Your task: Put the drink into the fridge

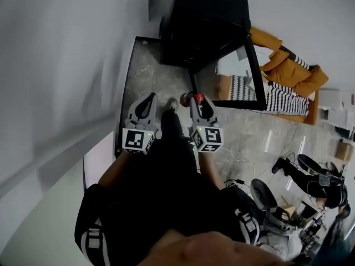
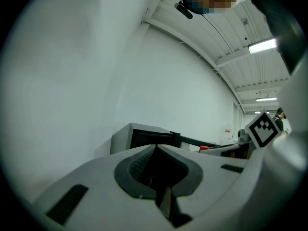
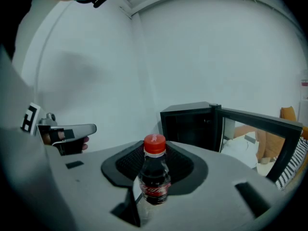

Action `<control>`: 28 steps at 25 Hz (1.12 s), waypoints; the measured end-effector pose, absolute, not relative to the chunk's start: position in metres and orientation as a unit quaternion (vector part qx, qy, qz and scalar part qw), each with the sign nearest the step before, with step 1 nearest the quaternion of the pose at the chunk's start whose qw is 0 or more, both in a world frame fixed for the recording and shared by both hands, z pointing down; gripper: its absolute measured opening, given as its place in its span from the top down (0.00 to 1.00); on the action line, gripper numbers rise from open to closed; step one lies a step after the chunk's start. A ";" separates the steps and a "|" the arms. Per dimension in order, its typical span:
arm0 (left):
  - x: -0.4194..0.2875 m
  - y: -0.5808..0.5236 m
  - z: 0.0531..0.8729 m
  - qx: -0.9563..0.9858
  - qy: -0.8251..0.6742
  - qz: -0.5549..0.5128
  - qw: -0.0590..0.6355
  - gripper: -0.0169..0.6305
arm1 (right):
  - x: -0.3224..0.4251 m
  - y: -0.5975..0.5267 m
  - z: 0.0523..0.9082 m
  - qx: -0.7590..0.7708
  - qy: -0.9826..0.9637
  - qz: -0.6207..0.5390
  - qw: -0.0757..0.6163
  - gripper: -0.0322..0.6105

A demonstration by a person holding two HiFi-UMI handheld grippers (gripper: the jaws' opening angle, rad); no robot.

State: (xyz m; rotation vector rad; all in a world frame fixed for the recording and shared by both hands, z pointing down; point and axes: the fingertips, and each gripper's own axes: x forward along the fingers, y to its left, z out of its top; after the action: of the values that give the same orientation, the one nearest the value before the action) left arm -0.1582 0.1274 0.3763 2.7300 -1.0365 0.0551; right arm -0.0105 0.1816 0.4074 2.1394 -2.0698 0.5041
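A small dark cola bottle (image 3: 153,176) with a red cap (image 1: 198,98) stands upright between the jaws of my right gripper (image 3: 154,150), which is shut on it. The black mini fridge (image 1: 204,22) stands on the floor ahead, and its glass door (image 1: 236,77) hangs open to the right. In the right gripper view the fridge (image 3: 191,124) shows a dark interior just beyond the bottle. My left gripper (image 1: 149,98) is level with the right one, to its left, with its jaws shut on nothing (image 2: 155,150). Past its tip, the left gripper view shows the fridge (image 2: 144,137).
A white wall (image 1: 61,65) runs along the left. An orange sofa (image 1: 291,71) with a striped cover stands to the right of the fridge door. Dark equipment and cables (image 1: 310,182) lie on the marbled floor at the right.
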 end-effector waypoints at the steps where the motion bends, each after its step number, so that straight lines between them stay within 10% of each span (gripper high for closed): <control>1: -0.153 0.122 0.376 0.929 -0.354 0.020 0.110 0.97 | -0.005 0.176 0.407 0.706 -0.685 0.167 0.060 0.75; 28: -0.018 -0.002 0.366 0.894 -0.437 0.039 0.096 0.97 | 0.108 0.028 0.424 0.630 -0.754 0.162 0.093 0.75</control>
State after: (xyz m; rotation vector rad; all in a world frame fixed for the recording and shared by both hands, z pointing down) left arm -0.0179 -0.0023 0.3656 2.6469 -1.2935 0.1164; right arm 0.1085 0.0281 0.4241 1.8703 -2.2380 0.4804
